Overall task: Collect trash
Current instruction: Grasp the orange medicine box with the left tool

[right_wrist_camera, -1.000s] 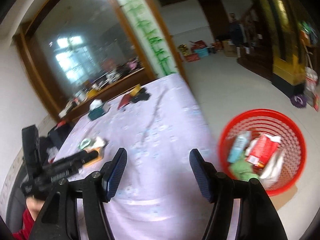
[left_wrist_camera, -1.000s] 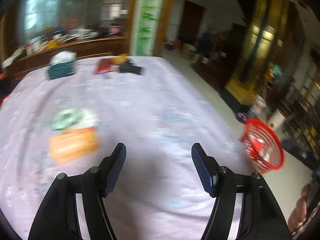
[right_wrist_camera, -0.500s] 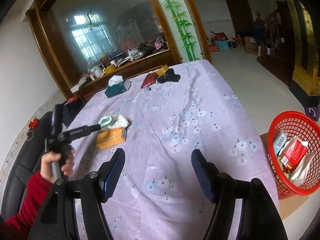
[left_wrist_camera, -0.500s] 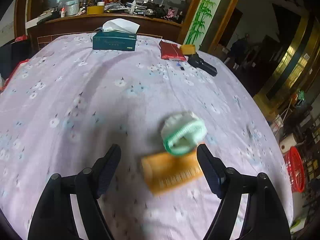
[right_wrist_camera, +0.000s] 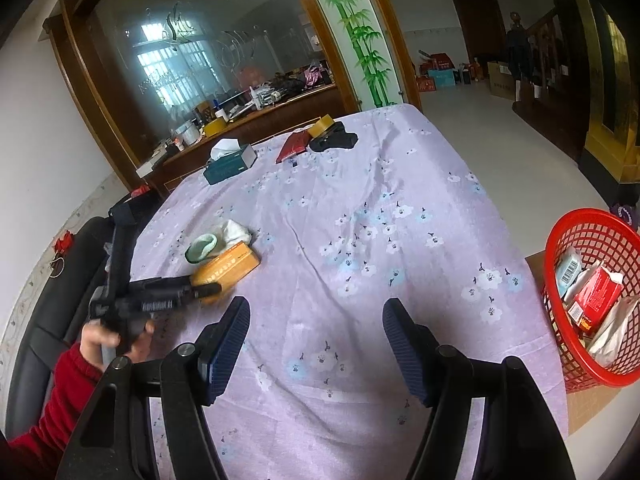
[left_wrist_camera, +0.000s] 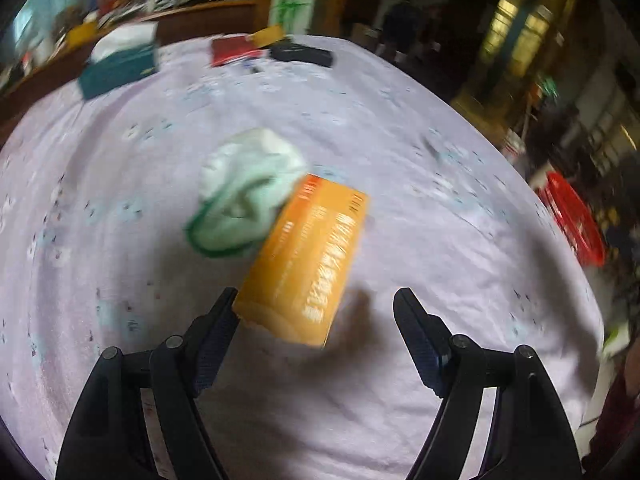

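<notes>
An orange box (left_wrist_camera: 312, 256) lies on the purple flowered tablecloth (left_wrist_camera: 420, 208), with a crumpled white-and-green piece (left_wrist_camera: 244, 196) touching its far end. My left gripper (left_wrist_camera: 316, 296) is open just above the box's near end, and its left fingertip is close to the box's corner. No pad presses on the box. In the right wrist view the left gripper (right_wrist_camera: 208, 289) points at the orange box (right_wrist_camera: 226, 266) and the green-and-white piece (right_wrist_camera: 208, 244). My right gripper (right_wrist_camera: 317, 306) is open over bare cloth with nothing between its fingers. A red basket (right_wrist_camera: 554, 240) with wrappers stands on the floor to the right.
At the table's far end are a green tissue box (right_wrist_camera: 230, 164), a red packet (right_wrist_camera: 294, 146), a yellow tape roll (right_wrist_camera: 322, 126) and a black item (right_wrist_camera: 334, 141). A hand in a red sleeve (right_wrist_camera: 116, 336) holds the left gripper. A black chair (right_wrist_camera: 48, 280) stands left of the table.
My left gripper dropped and closed in on the orange box, which now reaches its fingertips, and its jaws stand wider. The right view swung from the basket toward the table, then held.
</notes>
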Available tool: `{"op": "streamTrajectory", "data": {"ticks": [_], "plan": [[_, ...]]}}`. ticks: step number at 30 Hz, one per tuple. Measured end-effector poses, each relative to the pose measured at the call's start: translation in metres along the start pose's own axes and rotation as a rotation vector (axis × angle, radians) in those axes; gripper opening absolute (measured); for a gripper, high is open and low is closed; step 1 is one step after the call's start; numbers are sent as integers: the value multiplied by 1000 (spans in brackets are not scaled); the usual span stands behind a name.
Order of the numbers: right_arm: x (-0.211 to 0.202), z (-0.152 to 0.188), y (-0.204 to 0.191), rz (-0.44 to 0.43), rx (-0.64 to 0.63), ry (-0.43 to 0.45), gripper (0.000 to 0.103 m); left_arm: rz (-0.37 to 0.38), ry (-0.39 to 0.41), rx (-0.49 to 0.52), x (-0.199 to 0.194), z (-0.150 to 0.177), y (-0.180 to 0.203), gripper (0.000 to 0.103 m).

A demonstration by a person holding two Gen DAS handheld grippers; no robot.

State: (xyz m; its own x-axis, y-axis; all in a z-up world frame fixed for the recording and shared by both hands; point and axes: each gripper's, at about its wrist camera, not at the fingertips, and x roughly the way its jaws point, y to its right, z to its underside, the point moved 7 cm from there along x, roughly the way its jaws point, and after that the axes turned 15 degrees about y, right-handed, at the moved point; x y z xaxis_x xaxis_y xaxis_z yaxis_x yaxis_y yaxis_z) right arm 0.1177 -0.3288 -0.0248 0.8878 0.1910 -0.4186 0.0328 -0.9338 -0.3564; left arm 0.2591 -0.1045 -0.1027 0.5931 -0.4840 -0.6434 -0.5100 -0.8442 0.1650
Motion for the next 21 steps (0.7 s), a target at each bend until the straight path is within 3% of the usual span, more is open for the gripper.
{"op": "streamTrajectory", "data": {"ticks": [4,6,7,9,10,11,13,17,21], "plan": [[2,2,0,-6,13,-6,74,-116,11,12,13,-9,1,76],[2,3,-2,-11,15,-9,74,-127,-6,-3,24,-12,2,76],[3,4,-2,-13,13,-9,74,-134,-13,-3,29,-12,3,73],[2,5,-3,-13,8,-8,74,-160,-27,15,36,-9,4,53],[2,6,-4,-12,7,-9,74,-178,-22,28,36,-9,5,52],[3,6,-4,-13,9,-11,74,-184,-16,27,34,-8,6,45],[3,6,-4,-15,7,-14,74,-192,-8,29,29,-5,8,44],[8,3,-8,-26,8,-19,74,-185,55,3,0,-3,12,44],[22,-2,-20,-55,14,-37,77,-204,190,-55,-49,-1,9,45]]}}
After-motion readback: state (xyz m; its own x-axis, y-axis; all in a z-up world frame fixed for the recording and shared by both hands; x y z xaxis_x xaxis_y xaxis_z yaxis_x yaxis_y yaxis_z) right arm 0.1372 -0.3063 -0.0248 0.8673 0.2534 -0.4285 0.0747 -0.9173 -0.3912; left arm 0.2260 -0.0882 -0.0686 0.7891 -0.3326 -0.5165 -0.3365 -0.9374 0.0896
